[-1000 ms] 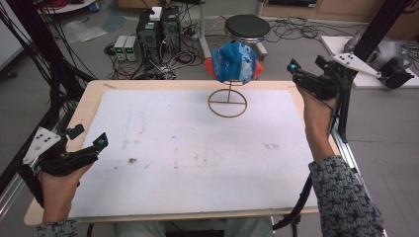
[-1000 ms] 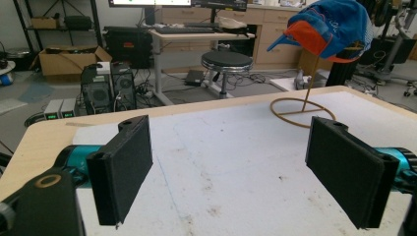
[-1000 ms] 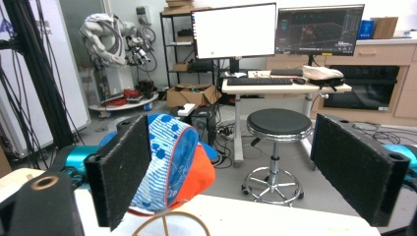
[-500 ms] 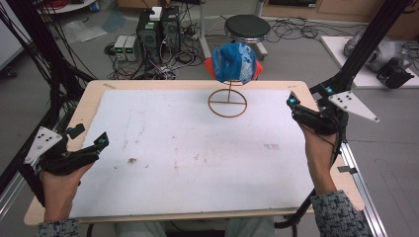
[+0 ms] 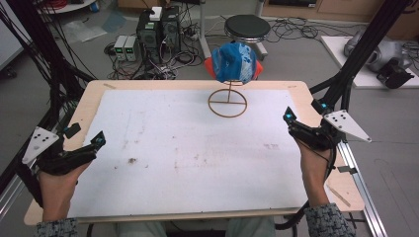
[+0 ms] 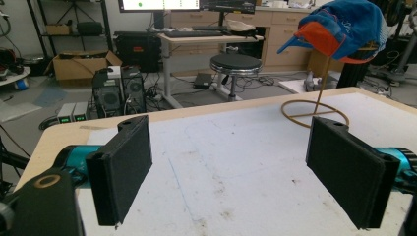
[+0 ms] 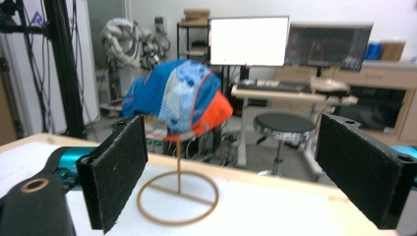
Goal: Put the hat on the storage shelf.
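A blue and orange cap [image 5: 234, 61] hangs on a thin wire stand whose ring base [image 5: 227, 102] rests at the far middle of the table. My left gripper [image 5: 86, 136] is held low at the table's left edge, open and holding nothing. My right gripper [image 5: 304, 111] hovers at the right edge, open too, its jaws pointing toward the far side. In the left gripper view the cap [image 6: 344, 27] and ring base [image 6: 314, 110] show far off at the upper right, beyond the wide-apart jaws. The right gripper view frames the cap [image 7: 177, 98] and ring base [image 7: 178, 196] between its spread jaws, well ahead.
A white sheet [image 5: 188, 158] covers most of the wooden table [image 5: 301, 89]. Black frame poles [image 5: 360, 54] rise at both sides. On the floor behind the table stand a black stool [image 5: 247, 24], computer cases [image 5: 158, 24] and tangled cables.
My right gripper has drawn back along the right edge, from near the far corner toward the person, and lowered. The left gripper and the cap have stayed put.
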`<state>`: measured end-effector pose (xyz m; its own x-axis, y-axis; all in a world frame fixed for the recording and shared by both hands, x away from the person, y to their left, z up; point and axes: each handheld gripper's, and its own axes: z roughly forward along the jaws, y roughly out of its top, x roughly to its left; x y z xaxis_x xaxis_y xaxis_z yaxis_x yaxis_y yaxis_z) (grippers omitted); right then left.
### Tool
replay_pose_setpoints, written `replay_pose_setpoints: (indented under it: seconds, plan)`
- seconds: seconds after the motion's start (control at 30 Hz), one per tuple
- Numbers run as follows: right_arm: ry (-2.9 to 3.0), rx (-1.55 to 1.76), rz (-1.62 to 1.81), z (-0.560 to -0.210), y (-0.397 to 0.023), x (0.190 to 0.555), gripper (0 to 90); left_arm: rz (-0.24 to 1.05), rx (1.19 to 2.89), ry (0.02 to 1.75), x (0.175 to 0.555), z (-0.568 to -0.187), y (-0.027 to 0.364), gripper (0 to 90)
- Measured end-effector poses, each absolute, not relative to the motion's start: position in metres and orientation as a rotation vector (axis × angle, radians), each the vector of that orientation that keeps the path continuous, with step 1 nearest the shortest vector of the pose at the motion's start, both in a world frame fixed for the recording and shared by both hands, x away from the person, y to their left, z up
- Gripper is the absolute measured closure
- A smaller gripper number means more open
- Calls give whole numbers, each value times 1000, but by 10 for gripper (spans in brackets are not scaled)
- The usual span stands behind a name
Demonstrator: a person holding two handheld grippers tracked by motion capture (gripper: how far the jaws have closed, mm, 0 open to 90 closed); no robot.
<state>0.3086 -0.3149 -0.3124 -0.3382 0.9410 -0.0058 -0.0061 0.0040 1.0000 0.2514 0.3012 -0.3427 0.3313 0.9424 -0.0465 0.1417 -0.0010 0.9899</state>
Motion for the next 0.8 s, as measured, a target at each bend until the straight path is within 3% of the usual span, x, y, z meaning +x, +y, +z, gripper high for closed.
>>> replay_pose_setpoints:
  seconds: [0.6, 0.8]
  plan:
    - [1541, 1035, 1449, -377, -314, 297, 117, 874, 1444, 1077, 253, -347, 302, 177]
    - [1548, 1036, 1452, -382, -315, 295, 117, 872, 1446, 1085, 255, -350, 303, 177]
